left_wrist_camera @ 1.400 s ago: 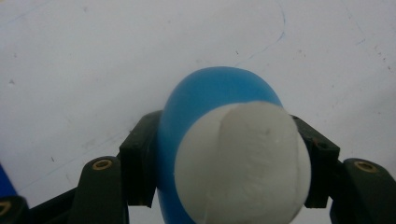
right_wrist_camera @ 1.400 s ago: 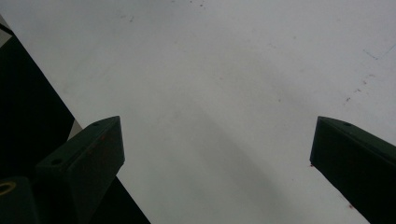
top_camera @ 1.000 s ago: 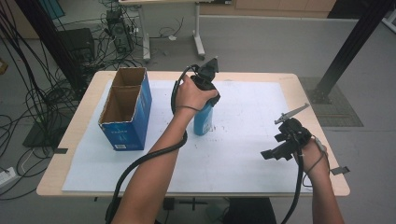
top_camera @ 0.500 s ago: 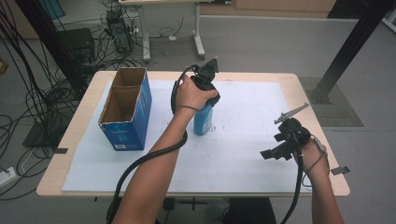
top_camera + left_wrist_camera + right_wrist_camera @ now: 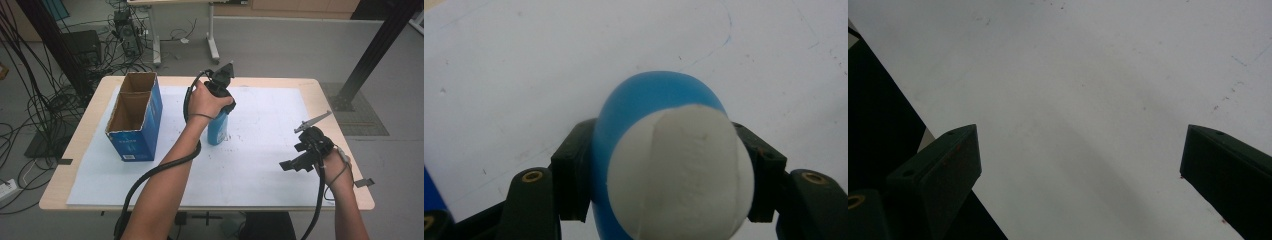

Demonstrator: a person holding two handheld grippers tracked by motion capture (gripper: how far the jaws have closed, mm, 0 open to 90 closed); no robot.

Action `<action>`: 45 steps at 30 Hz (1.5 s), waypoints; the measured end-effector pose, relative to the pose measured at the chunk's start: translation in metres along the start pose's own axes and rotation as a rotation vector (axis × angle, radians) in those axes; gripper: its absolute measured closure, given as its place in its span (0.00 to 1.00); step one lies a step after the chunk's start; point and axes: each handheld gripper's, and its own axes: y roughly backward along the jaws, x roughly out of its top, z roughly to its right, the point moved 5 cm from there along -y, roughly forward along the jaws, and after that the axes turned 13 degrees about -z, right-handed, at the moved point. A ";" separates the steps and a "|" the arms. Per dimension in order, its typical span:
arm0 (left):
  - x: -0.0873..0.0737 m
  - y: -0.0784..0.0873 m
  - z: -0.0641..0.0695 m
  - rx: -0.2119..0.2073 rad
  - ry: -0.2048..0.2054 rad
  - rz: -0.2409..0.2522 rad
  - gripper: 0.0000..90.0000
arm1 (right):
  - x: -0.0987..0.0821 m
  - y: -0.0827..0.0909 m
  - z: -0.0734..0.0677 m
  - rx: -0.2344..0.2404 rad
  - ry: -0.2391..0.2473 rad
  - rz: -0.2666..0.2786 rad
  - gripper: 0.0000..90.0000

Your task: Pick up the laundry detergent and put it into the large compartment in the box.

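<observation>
Nothing moved since earlier frame. Left gripper (image 5: 218,102) jaws clamped on blue bottle (image 5: 218,127), upright mid-tabletop (image 5: 260,165). Right gripper (image 5: 305,157) jaws open, idle at four o'clock. Grasp done; next likely lift toward box (image 5: 134,116) at nine o'clock.

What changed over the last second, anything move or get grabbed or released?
Nothing visibly changed. The left gripper stays shut on the blue bottle, which stands upright on the white sheet right of the cardboard box. The right gripper keeps its jaws open over the sheet's right side, holding nothing.
</observation>
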 end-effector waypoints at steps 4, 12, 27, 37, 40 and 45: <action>0.000 0.000 0.000 0.000 0.001 -0.001 0.42 | 0.000 -0.001 -0.001 0.001 0.001 -0.004 0.03; -0.001 0.000 0.000 -0.001 0.002 0.009 0.42 | 0.001 -0.002 -0.002 -0.001 0.005 -0.002 0.03; -0.001 0.000 0.001 0.006 0.006 0.003 0.42 | 0.003 -0.002 -0.002 0.000 0.007 0.000 0.03; -0.001 0.000 0.001 0.010 0.010 0.000 0.42 | 0.003 -0.002 -0.002 -0.001 0.003 0.001 0.03; -0.001 0.000 0.001 0.012 0.010 -0.002 0.42 | 0.003 -0.002 -0.002 0.000 0.005 0.003 0.03; 0.000 0.000 0.002 0.015 0.006 -0.002 0.42 | 0.003 -0.001 -0.001 -0.001 0.005 0.008 0.03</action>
